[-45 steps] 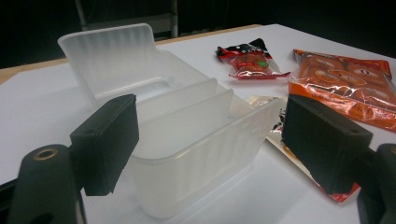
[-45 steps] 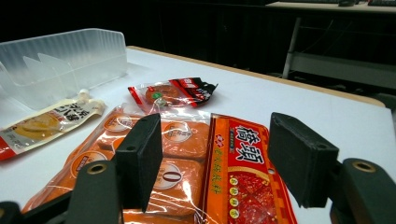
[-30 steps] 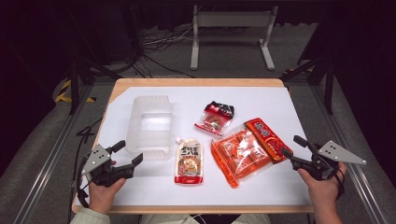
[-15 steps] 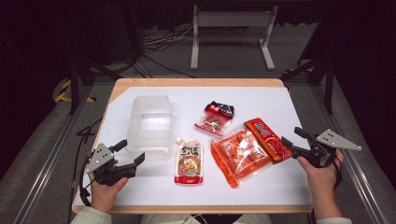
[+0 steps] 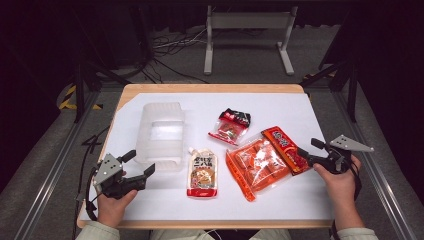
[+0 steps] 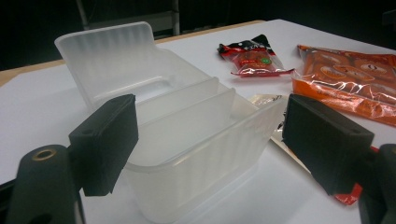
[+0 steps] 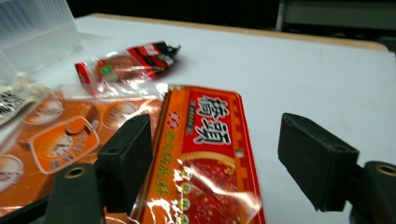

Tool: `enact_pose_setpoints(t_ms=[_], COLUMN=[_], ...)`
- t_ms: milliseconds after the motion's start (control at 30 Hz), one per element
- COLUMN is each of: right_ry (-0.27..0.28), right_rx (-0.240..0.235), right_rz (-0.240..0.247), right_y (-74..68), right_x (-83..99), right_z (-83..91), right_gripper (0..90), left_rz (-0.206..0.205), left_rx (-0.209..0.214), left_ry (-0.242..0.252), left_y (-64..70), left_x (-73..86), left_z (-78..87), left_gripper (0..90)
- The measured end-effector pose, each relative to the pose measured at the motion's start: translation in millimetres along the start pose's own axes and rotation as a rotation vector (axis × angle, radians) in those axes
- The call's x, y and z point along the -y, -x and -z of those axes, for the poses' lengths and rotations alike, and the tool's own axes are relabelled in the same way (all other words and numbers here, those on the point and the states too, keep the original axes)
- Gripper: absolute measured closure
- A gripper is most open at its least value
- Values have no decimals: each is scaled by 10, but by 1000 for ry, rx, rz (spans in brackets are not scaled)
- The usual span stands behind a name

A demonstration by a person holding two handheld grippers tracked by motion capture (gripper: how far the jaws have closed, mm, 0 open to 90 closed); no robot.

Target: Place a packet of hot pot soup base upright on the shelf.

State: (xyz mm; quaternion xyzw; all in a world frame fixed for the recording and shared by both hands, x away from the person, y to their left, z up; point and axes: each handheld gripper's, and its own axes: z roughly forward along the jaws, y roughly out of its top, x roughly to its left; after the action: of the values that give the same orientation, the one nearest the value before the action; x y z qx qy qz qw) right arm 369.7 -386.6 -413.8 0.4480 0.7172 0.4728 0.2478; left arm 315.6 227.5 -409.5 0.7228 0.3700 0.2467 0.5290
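On the white-covered bench (image 5: 310, 107), the right tool (image 5: 306, 151) sits at the right edge of the flat red-and-orange printed packet (image 5: 284, 148), its jaws spread wide and holding nothing. In the right gripper view the same red packet (image 7: 205, 158) lies directly between the two black jaws, overlapping the large clear orange bag of snacks (image 5: 257, 165).

The left tool (image 5: 139, 167) is near the front left corner, jaws also spread and empty, aimed at the translucent ribbed plastic bin (image 5: 161, 132); in the left gripper view the bin (image 6: 187, 135) stands just beyond the jaw tips.

Also laid out: a white spouted pouch (image 5: 202, 172) just right of the bin, and a small red-and-black wrapped snack (image 5: 230, 125) further back.

Judgement: the step in hand is the approach to the red packet, presumably for packing into the bin. The next move calls for lowering the right tool onto the packet's thin edge and closing on it without catching the orange bag beneath.

Versus one second ago: the right tool has moved closer to the packet's edge; the left tool has shifted slightly. Packets and bin are unmoved.
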Motion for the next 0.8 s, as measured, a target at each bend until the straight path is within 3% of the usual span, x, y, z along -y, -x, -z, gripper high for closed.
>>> enact_pose_setpoints(t_ms=[67, 133, 233, 467, 567, 800], right_ry=[-37, -45, -104, -171, -206, -223], right_rx=[5, 4, -1, 11, -5, 16], right_rz=[-54, -62, -107, -143, -162, -204], right_y=[42, 55, 88, 88, 80, 102], right_x=[39, 50, 101, 156, 178, 197], right_z=[-25, -27, -50, -61, -77, -42], right_gripper=[279, 284, 313, 341, 375, 404], left_rz=[-3, -4, -6, -25, -23, -26], left_rx=[-2, -2, -6, -11, -11, -11], left_ry=[-2, -3, -4, -14, -12, -17], left_y=[2, 2, 3, 21, 14, 15], left_x=[3, 3, 5, 6, 6, 4], left_z=[4, 4, 2, -4, -5, -7], left_gripper=[191, 191, 191, 191, 191, 191])
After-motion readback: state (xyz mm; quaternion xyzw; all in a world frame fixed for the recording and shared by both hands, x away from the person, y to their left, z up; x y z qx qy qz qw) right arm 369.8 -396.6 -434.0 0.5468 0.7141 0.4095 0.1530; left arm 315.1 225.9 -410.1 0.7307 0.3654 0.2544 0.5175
